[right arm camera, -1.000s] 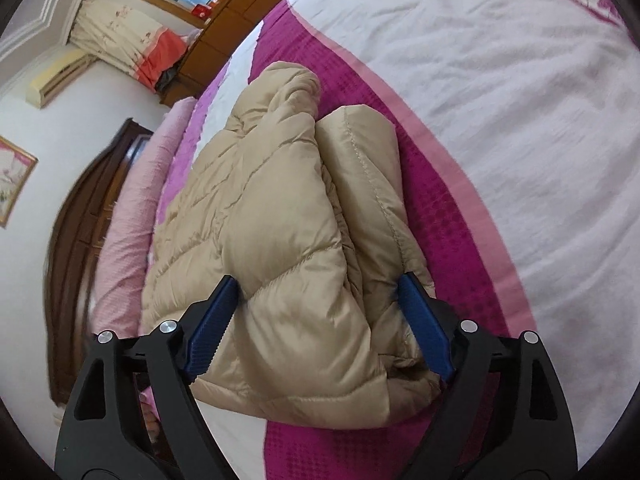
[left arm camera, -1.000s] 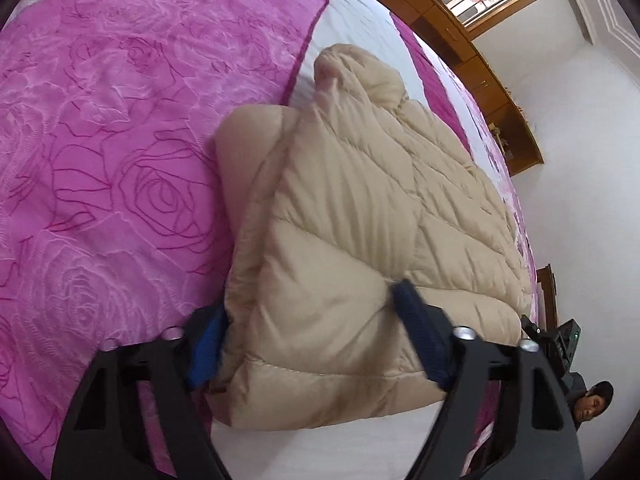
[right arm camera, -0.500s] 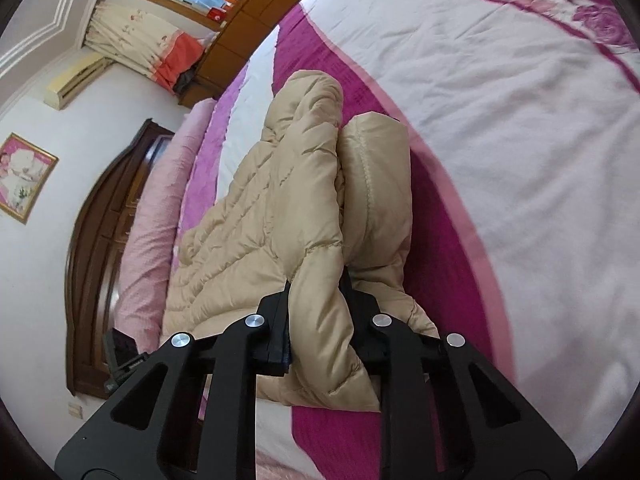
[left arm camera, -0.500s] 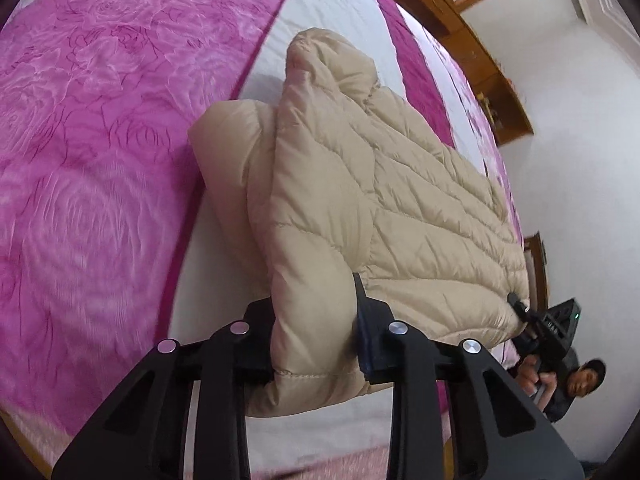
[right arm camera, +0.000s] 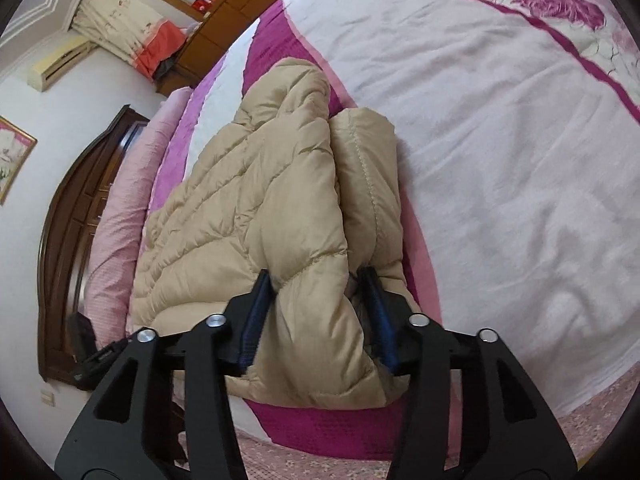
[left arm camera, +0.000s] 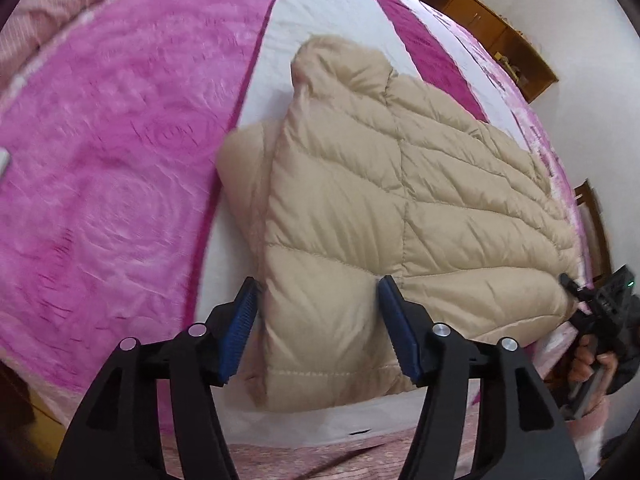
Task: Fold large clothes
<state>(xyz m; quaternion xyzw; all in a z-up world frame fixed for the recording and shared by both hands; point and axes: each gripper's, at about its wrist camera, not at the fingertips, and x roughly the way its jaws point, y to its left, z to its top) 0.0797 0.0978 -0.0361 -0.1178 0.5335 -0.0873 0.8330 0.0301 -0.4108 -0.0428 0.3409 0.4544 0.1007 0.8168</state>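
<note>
A beige quilted jacket (left arm camera: 400,208) lies folded on the bed (left arm camera: 120,160), near its front edge, across the white and magenta bands of the cover. The left gripper (left arm camera: 316,328) straddles one near corner of the jacket with its blue pads spread apart, the fabric loose between them. The right gripper (right arm camera: 316,312) sits at the other near corner, its pads pressing a thick fold of the jacket from both sides

Puffy quilted beige jacket (left arm camera: 400,208) with satin sheen, matt embossed bedspread (left arm camera: 100,160), glossy wooden headboard (right arm camera: 76,208)
</note>
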